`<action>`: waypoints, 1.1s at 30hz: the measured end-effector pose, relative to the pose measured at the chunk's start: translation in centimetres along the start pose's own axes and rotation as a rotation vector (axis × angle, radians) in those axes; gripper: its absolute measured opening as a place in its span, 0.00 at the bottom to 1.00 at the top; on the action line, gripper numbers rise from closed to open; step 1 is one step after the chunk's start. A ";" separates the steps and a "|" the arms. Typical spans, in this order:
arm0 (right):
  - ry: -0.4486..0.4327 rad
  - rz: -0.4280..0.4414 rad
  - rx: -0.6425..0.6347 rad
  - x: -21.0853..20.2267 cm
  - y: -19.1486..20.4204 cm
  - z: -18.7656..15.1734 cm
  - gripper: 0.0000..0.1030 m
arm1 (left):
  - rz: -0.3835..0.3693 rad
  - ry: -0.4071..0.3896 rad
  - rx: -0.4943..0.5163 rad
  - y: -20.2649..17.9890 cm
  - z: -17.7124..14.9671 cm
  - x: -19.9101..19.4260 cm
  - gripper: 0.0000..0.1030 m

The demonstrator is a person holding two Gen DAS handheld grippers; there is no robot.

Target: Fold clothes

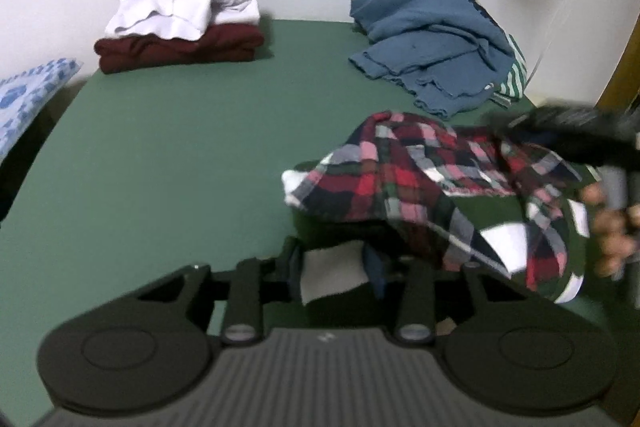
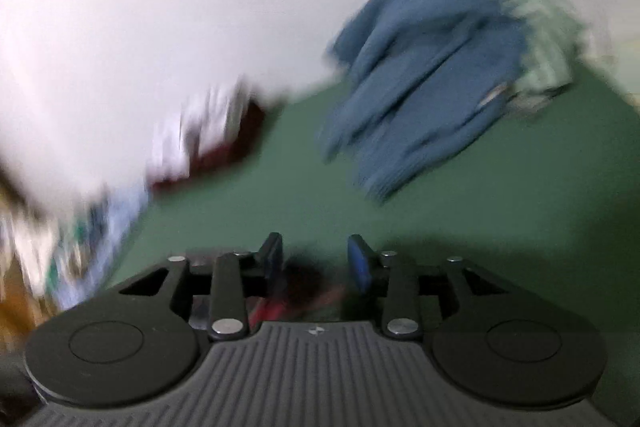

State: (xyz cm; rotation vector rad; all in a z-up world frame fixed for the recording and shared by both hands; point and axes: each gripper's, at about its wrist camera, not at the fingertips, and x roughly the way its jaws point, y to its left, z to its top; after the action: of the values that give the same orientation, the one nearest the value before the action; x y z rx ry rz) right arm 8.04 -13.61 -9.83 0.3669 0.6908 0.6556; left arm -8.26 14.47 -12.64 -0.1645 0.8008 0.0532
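Note:
A red, white and dark plaid shirt (image 1: pixel 424 187) hangs bunched above the green table (image 1: pixel 180 155), stretched between my two grippers. My left gripper (image 1: pixel 334 269) has its jaws apart with the shirt's white and navy edge lying between them. My right gripper (image 1: pixel 560 135) shows as a dark blur at the shirt's upper right corner. In the blurred right wrist view my right gripper (image 2: pixel 316 261) has its fingers apart, with red and dark cloth (image 2: pixel 296 291) low between them. Whether either gripper pinches the cloth is unclear.
A folded stack, white shirt (image 1: pixel 188 5) on maroon garment (image 1: pixel 180 49), sits at the back left. A crumpled blue garment (image 1: pixel 432 43) over green-striped cloth (image 1: pixel 514 79) lies back right; it also shows in the right wrist view (image 2: pixel 420 79). A blue patterned cushion (image 1: pixel 24 99) lies left.

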 end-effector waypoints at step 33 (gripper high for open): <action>0.007 -0.041 -0.043 -7.6 1.2 -0.6 0.34 | 0.107 -0.047 0.007 1.9 0.7 -1.6 0.52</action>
State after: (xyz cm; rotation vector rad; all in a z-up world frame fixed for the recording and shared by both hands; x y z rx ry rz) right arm 2.65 -17.73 -6.14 0.3100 0.6880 0.6324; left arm -9.11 16.48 -11.24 -0.1133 0.7623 0.1542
